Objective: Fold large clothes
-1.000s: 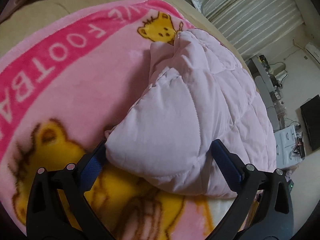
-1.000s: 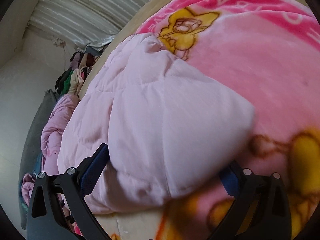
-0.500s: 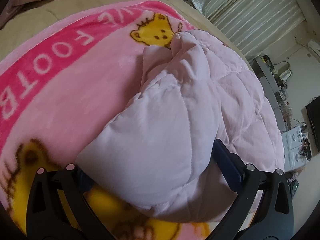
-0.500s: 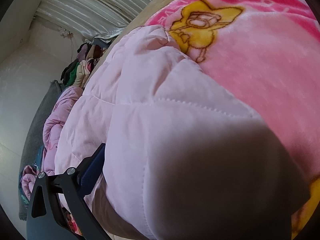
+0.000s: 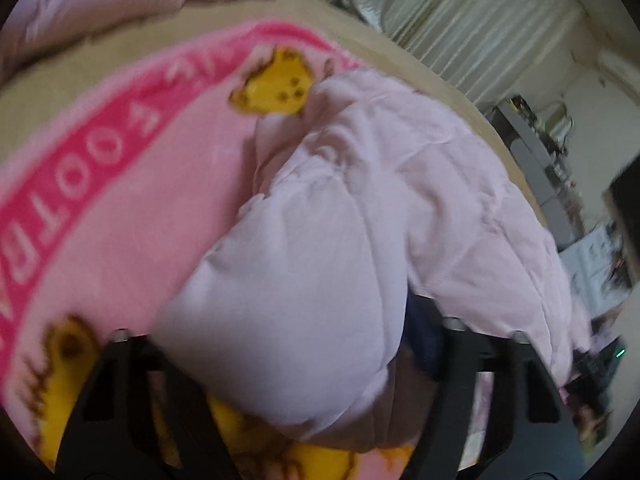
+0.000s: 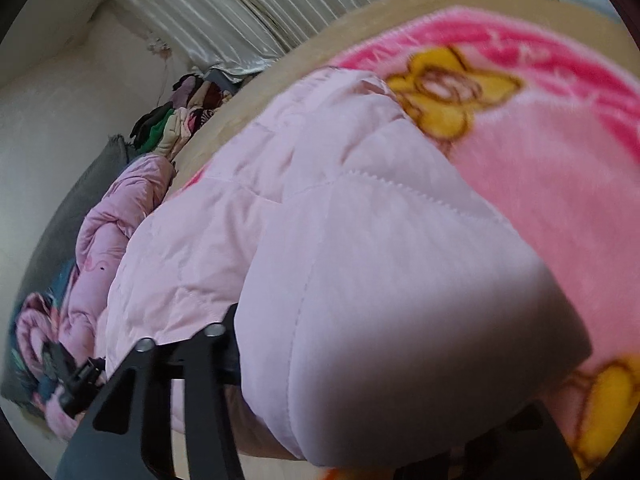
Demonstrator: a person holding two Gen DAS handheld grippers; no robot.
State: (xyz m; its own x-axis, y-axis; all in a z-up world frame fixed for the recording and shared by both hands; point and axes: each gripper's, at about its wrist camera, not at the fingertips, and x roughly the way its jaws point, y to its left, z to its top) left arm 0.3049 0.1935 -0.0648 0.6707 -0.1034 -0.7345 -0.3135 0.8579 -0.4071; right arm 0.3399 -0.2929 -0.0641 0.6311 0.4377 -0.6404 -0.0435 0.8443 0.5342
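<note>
We see our left hand-held gripper with its fingers pinching a puffy corner of the pale pink quilted jacket, which lies bunched on the pink bear-print blanket covering the bed. Further right, our right hand-held gripper is clamped on another padded fold of the same jacket, whose bulk hides its right finger.
</note>
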